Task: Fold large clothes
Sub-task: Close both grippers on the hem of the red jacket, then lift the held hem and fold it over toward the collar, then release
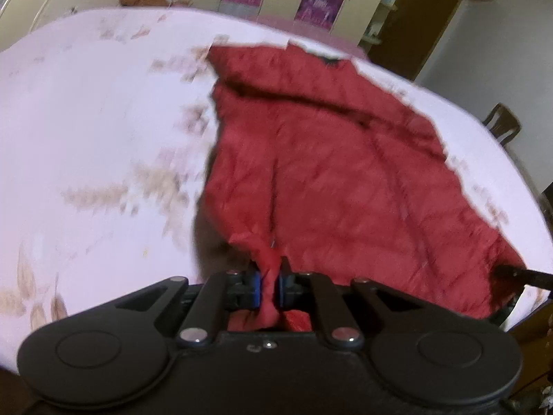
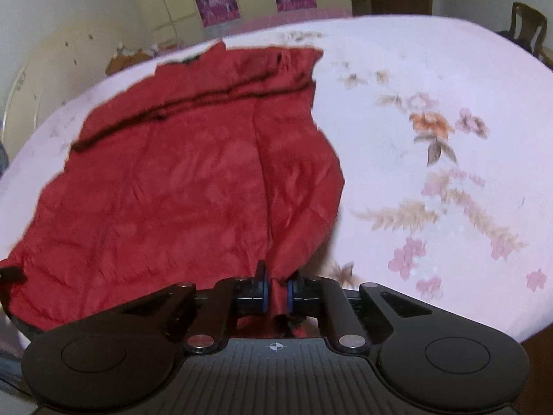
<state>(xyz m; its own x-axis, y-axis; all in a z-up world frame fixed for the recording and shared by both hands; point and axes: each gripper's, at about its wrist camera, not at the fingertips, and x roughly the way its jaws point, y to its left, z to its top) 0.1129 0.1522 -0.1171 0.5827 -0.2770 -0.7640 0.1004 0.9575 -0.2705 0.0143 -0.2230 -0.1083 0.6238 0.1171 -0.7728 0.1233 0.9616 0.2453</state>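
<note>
Your left gripper [image 1: 271, 276] points steeply down toward the bed, and its two black fingers with blue pads [image 1: 256, 285] are pressed together on a bunched corner of the large red crinkled fabric garment [image 1: 328, 173]. The pinched cloth rises between the pads like a small twisted rope, so that corner is lifted a little off the surface. In the left wrist view the rest of the garment spreads from the gripper toward 12 and 2 o'clock.

Your right gripper [image 2: 276, 288] has the same pose, tilted down, with its jaws closed on another bunched corner of the same garment. In the right wrist view the cloth fans out from the pads toward 10 and 12 o'clock. At 9 o'clock in this view a black tip [image 2: 10, 273] touches the far corner of the cloth; I cannot tell more about it.

The garment lies mostly flat on the pale pink bedsheet with a flower print [image 2: 432, 138]. Its surface is wrinkled, a seam runs up from each gripper, and a dark fold line crosses it near the far end. The far edge is uneven, with a dark patch at the top. The left wrist view is blurred.
</note>
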